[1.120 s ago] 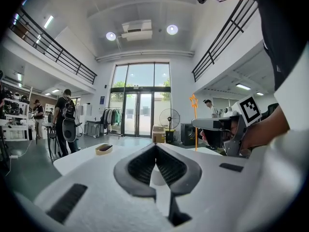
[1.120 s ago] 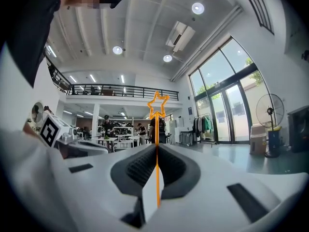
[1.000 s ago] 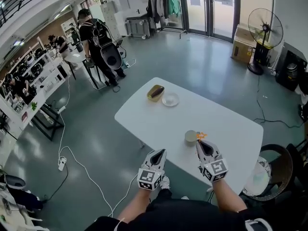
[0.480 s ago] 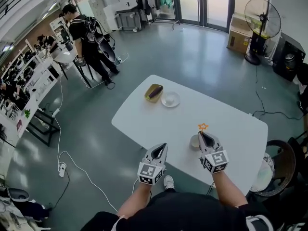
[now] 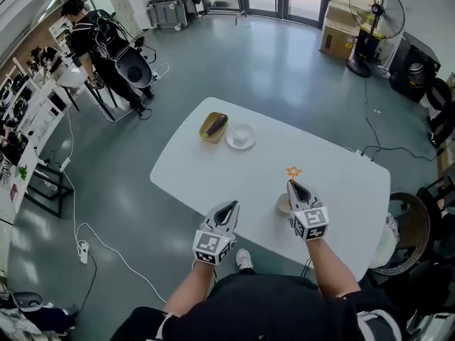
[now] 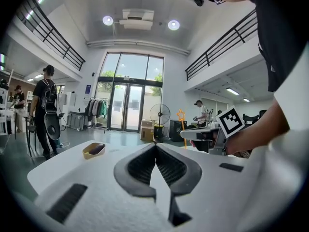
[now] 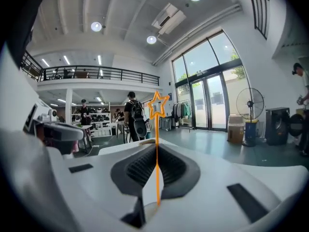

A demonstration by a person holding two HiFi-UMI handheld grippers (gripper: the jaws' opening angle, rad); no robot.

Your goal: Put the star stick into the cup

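An orange star stick [image 5: 293,172] stands upright in my right gripper [image 5: 292,185], which is shut on its thin shaft. In the right gripper view the star [image 7: 158,104] rises above the closed jaws and the shaft [image 7: 157,173] runs down between them. A pale cup [image 5: 283,204] sits on the white table [image 5: 213,165] just left of and below that gripper, partly hidden by it. My left gripper [image 5: 232,206] is shut on nothing at the table's near edge, left of the cup. From the left gripper view the star stick [image 6: 181,115] shows beside the right gripper [image 6: 212,138].
A yellow dish [image 5: 213,126] holding a dark object and a white saucer [image 5: 240,136] sit at the table's far end. A person with a backpack [image 5: 99,38] stands far left. A fan [image 5: 375,9] and a round chair [image 5: 407,234] are to the right.
The right gripper has lifted the star stick from beside the cup's rim, so the star now stands higher and upright above the cup. The left gripper has barely moved.
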